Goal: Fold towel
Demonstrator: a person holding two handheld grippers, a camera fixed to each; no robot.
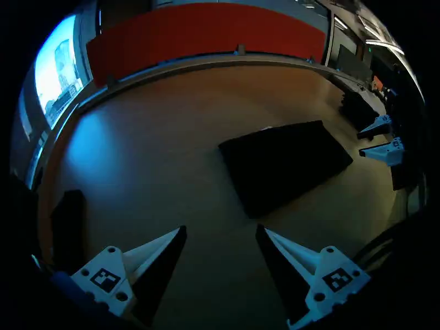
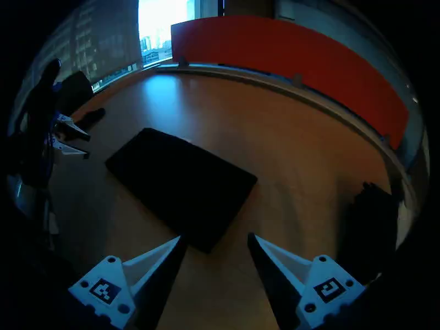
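Jaws spread on left gripper and right gripper | towel flat on table, ahead, apart

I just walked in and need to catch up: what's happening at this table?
A person works with two tools over a wooden table. A dark towel lies flat on it as a neat rectangle. The left hand-held gripper and the right hand-held gripper are both open, hold nothing and are clear of the towel, one on each side of it. I cannot tell whether a fold has been made.
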